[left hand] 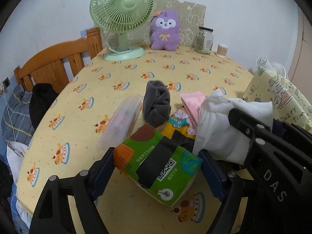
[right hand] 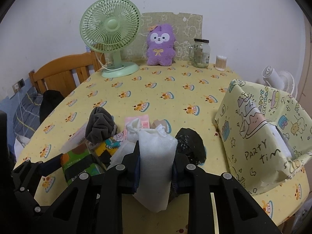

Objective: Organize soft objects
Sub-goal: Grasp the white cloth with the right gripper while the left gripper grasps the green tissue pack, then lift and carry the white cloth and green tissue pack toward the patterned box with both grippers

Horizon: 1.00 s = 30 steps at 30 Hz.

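The left tool (left hand: pixel 156 167) stood wide around a green tissue pack (left hand: pixel 158 167) lying on the worktop (left hand: pixel 117 78), its pads beside the pack's ends but not clearly pressing. The right tool (right hand: pixel 156 167) was narrowed on a white soft pouch (right hand: pixel 156 163), held just right of the pack. A grey sock (left hand: pixel 157 105) and pink cloth (left hand: pixel 192 101) lay beyond the pack.

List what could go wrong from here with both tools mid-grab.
The left tool straddles the green tissue pack, whose far end lies under the grey sock; lifting could topple the sock. The right tool pinches the white cloth near one end, so it may slip free.
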Each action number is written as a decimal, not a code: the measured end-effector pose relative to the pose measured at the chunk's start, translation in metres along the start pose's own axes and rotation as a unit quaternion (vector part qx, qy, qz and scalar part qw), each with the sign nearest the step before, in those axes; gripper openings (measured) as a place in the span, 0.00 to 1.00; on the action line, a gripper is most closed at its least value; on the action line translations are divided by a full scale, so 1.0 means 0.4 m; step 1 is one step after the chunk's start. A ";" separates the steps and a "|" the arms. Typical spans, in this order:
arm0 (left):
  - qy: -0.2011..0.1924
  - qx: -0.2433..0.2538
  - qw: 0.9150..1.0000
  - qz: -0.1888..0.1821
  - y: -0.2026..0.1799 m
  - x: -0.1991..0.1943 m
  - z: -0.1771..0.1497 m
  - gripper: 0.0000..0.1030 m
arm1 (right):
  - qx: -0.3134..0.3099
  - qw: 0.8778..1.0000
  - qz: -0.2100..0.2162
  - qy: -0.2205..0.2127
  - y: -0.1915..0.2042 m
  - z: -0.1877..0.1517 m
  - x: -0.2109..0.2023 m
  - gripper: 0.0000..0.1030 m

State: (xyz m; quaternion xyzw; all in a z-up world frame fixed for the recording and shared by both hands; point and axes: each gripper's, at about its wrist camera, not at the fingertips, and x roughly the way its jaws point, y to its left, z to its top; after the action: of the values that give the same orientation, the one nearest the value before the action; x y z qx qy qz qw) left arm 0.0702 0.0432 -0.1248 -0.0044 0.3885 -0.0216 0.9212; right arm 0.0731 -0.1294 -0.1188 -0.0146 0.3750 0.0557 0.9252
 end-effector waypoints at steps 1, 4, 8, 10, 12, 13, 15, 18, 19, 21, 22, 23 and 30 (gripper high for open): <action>-0.004 0.001 1.000 0.000 -0.002 -0.007 0.003 0.83 | 0.001 1.000 0.000 -0.002 -0.002 0.002 -0.006 0.27; -0.014 0.002 1.000 -0.002 -0.011 -0.026 0.012 0.83 | 0.003 1.000 0.001 -0.007 -0.006 0.006 -0.025 0.27; -0.025 0.005 1.000 0.000 -0.027 -0.051 0.029 0.83 | 0.001 1.000 0.003 -0.013 -0.012 0.017 -0.050 0.27; -0.034 0.008 0.999 0.002 -0.034 -0.068 0.039 0.83 | 0.002 1.000 0.004 -0.020 -0.016 0.025 -0.065 0.27; -0.039 0.009 0.999 0.003 -0.040 -0.081 0.047 0.83 | 0.005 1.000 0.007 -0.024 -0.022 0.035 -0.079 0.27; -0.041 0.010 0.999 0.004 -0.042 -0.087 0.050 0.82 | 0.005 1.000 0.008 -0.027 -0.023 0.038 -0.084 0.27; -0.047 0.010 0.999 0.005 -0.046 -0.100 0.061 0.83 | 0.004 0.999 0.008 -0.031 -0.023 0.047 -0.096 0.27; -0.057 0.012 0.998 0.008 -0.053 -0.118 0.074 0.83 | 0.002 0.999 0.010 -0.041 -0.027 0.063 -0.116 0.27; -0.059 0.012 0.998 0.009 -0.055 -0.125 0.079 0.83 | 0.003 0.999 0.011 -0.046 -0.029 0.070 -0.124 0.27; -0.062 0.015 0.998 0.010 -0.060 -0.136 0.088 0.83 | 0.002 0.999 0.011 -0.049 -0.033 0.080 -0.133 0.27; -0.063 0.016 0.998 0.011 -0.064 -0.139 0.092 0.83 | 0.002 0.999 0.011 -0.052 -0.035 0.085 -0.139 0.27; -0.065 0.018 0.998 0.012 -0.069 -0.144 0.097 0.83 | 0.002 0.999 0.011 -0.052 -0.037 0.089 -0.143 0.27; -0.081 0.025 0.996 0.015 -0.093 -0.177 0.128 0.82 | 0.005 0.998 0.014 -0.065 -0.057 0.122 -0.177 0.27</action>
State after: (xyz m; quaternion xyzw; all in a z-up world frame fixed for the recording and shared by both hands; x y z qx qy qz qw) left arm 0.0562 0.0085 -0.0373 0.0228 0.3124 -0.0173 0.9495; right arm 0.0591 -0.1552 -0.0348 -0.0009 0.3145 0.0675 0.9469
